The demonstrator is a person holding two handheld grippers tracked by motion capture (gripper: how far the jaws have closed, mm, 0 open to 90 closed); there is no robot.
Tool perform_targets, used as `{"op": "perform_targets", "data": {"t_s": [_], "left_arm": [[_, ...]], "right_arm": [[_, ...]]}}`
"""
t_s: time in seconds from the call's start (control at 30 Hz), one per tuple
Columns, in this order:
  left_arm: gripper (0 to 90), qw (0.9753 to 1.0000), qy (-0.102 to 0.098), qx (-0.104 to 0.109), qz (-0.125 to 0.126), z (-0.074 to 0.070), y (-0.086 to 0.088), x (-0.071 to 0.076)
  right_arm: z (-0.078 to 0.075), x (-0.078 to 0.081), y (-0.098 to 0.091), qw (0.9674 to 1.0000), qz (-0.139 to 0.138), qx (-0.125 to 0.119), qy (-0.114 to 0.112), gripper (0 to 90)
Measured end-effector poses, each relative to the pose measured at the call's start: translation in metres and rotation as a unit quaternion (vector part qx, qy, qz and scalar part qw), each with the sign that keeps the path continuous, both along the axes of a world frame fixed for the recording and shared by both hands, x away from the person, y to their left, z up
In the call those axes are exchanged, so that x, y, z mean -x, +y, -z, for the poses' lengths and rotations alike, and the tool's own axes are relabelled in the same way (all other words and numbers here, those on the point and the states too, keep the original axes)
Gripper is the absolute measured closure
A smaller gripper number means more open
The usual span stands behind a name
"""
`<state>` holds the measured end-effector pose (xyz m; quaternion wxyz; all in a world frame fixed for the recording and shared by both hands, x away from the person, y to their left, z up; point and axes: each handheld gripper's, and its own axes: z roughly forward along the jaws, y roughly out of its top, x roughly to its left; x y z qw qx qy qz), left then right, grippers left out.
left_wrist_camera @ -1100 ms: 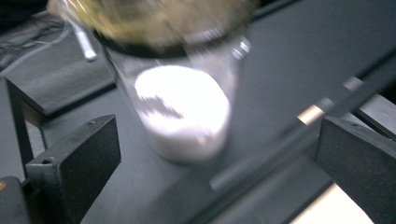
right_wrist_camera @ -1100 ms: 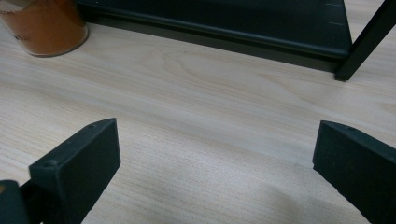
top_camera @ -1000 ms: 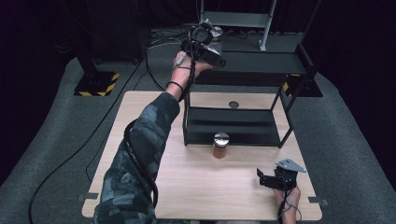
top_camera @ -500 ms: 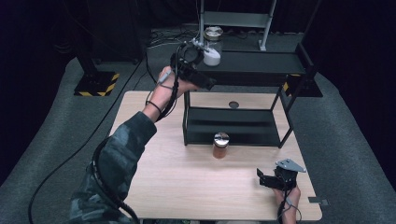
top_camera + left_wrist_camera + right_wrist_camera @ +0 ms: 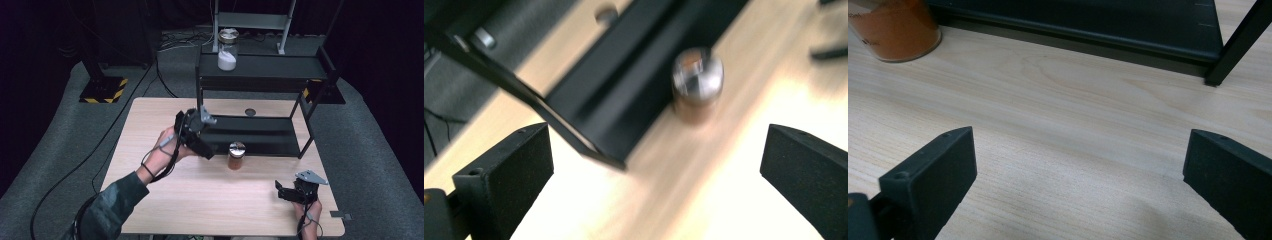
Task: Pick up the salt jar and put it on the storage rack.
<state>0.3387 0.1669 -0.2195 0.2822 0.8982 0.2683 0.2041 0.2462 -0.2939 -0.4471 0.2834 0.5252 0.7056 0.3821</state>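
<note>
Wooden table [image 5: 150, 120]: orange jar [image 5: 236, 156] just beside left hand-held gripper [image 5: 200, 145].

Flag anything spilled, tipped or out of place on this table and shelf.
Nothing stands out. The glass jar of white powder stands upright on the black metal shelf's top tier; the silver-lidded jar of orange powder stands upright on the wooden table. No spills. Both grippers, left and right, are open.

Pale matt wood-grain table [image 5: 1073, 145], matt black metal shelf rack [image 5: 260, 75], shiny metal lid on amber glass jar [image 5: 236, 155], clear glass jar of white powder [image 5: 227, 50] upper centre, matt black gripper pads [image 5: 938, 165]
</note>
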Motion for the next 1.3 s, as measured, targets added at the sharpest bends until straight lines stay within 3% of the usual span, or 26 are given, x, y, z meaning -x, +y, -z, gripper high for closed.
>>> {"op": "perform_targets", "data": {"t_s": [0.1,0.37,0.5,0.6,0.7,1.03,1.3], "left_arm": [[0.2,0.9997,0.012,-0.014,-0.013,0.032,0.006,0.011],[0.3,0.9971,0.041,-0.034,-0.054,0.094,0.020,0.020],[0.3,0.9948,0.059,-0.023,-0.080,0.127,0.031,0.023],[0.3,0.9930,0.059,-0.012,-0.102,0.150,0.038,0.029],[0.2,0.9897,0.064,0.018,-0.127,0.171,0.049,0.034],[0.2,0.9830,0.052,0.064,-0.164,0.192,0.062,0.048],[0.3,0.9817,0.051,0.075,-0.168,0.198,0.065,0.048]], "right_arm": [[0.000,-0.001,0.000,1.0000,-0.002,0.003,0.001,0.0],[-0.001,-0.001,0.001,1.0000,-0.002,0.006,0.002,0.0],[-0.001,-0.001,0.002,1.0000,-0.001,0.006,0.002,0.0],[-0.001,-0.002,0.002,1.0000,-0.001,0.008,0.004,0.0],[-0.001,-0.002,0.002,1.0000,-0.001,0.008,0.004,0.0],[-0.001,-0.002,0.003,1.0000,0.000,0.009,0.004,0.0],[-0.002,-0.002,0.005,0.9999,0.001,0.013,0.005,0.0]]}}
